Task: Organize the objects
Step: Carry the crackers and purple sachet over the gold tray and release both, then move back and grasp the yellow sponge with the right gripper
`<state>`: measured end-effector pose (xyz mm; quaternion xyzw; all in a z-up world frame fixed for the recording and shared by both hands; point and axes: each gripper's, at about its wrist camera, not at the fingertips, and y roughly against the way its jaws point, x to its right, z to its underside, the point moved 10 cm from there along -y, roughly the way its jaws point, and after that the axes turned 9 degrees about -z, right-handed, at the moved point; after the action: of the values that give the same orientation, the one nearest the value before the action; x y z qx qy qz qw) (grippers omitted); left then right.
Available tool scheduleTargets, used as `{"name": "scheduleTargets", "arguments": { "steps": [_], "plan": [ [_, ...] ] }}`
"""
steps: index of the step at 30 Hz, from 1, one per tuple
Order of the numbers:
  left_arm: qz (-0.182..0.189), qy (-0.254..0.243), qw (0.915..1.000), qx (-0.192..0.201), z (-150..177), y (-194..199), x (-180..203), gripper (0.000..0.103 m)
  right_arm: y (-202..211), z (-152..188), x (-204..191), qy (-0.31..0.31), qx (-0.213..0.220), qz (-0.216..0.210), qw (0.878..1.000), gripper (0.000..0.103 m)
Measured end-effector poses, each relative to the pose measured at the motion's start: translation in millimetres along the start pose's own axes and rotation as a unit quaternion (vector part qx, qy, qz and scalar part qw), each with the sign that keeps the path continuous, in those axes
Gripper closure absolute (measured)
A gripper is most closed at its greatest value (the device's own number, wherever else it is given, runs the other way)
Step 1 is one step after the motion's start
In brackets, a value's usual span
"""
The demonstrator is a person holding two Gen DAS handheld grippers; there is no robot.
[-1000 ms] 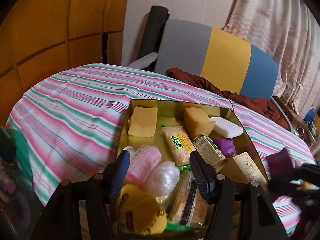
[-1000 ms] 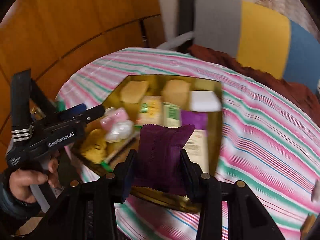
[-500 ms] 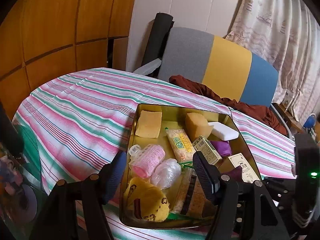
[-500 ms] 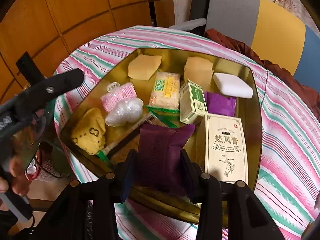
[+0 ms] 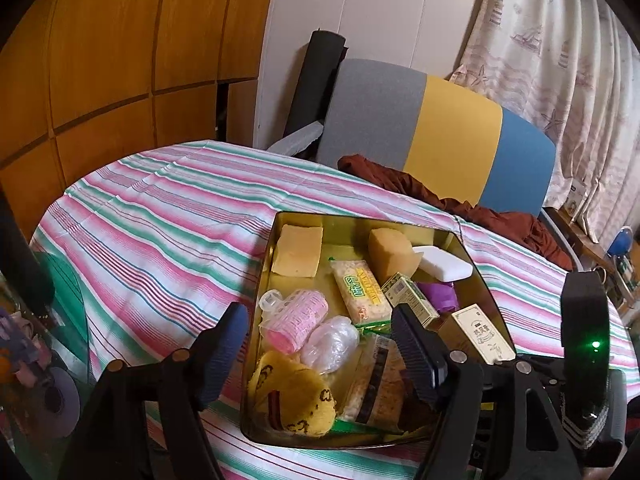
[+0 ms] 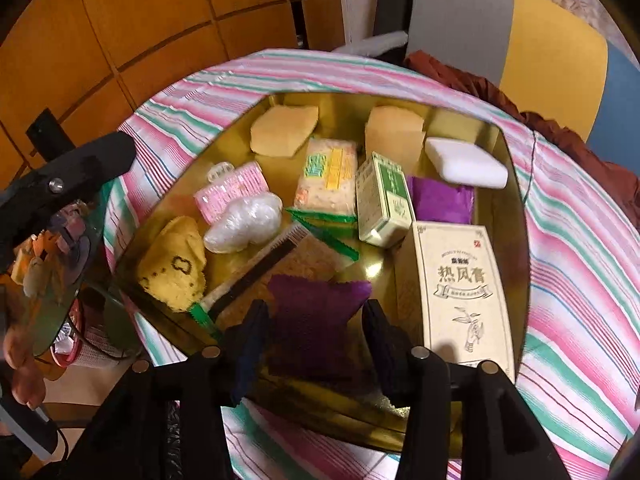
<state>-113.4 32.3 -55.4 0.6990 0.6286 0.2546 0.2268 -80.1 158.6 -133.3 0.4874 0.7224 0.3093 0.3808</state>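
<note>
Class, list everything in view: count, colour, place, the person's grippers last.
tin: one, gold, on the tablecloth
tablecloth: one, pink-green-white stripes, under the tin
sponge pieces: two, yellow, tin's far end
block: one, white, far right corner
snack packet: one, pale, tin's middle
small box: one, green-white, right of it
wrapper: one, bright purple, beside the small box
tall box: one, cream, tin's right side
roll: one, pink, tin's left side
plastic bundle: one, clear, beside the roll
plush: one, yellow, near left corner
dark packet: one, deep purple, tin's near end
left gripper: one, black, empty, jaws just opened wider
right gripper: one, black, jaws just opened around the dark packet
</note>
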Motion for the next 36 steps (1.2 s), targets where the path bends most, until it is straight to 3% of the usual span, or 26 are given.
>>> {"name": "scheduleTargets", "arguments": {
  "steps": [4,7,9,10,17,22,28,33,36],
  "plan": [
    [-0.002,-0.011,0.9998,0.014,-5,9,5,0.025,24,-7,2,-0.006,0.033,-0.001,0.999,0.050],
    [0.004,-0.016,0.9996,0.021,-9,15,11,0.024,47,-11,14,-0.023,0.061,0.008,0.998,0.041],
    [0.012,-0.022,0.9994,0.023,-11,19,17,0.024,63,-9,29,-0.037,0.076,0.025,0.996,0.020],
    [0.016,-0.026,0.9992,0.024,-12,20,22,0.024,70,-7,38,-0.045,0.082,0.034,0.995,0.017],
    [0.053,-0.061,0.9965,0.022,-8,26,63,0.024,109,30,116,-0.114,0.080,0.113,0.984,0.016],
    [0.093,-0.099,0.9905,0.021,-2,34,110,0.019,146,67,183,-0.186,0.076,0.169,0.965,0.016],
    [0.146,-0.154,0.9771,0.010,10,41,178,0.018,221,123,268,-0.297,0.086,0.248,0.918,0.016],
    [0.189,-0.200,0.9612,-0.002,25,49,240,0.015,270,200,341,-0.432,0.052,0.308,0.846,0.016],
    [0.210,-0.225,0.9513,-0.013,36,51,275,0.015,273,234,371,-0.484,0.037,0.308,0.819,0.016]
  ]
}}
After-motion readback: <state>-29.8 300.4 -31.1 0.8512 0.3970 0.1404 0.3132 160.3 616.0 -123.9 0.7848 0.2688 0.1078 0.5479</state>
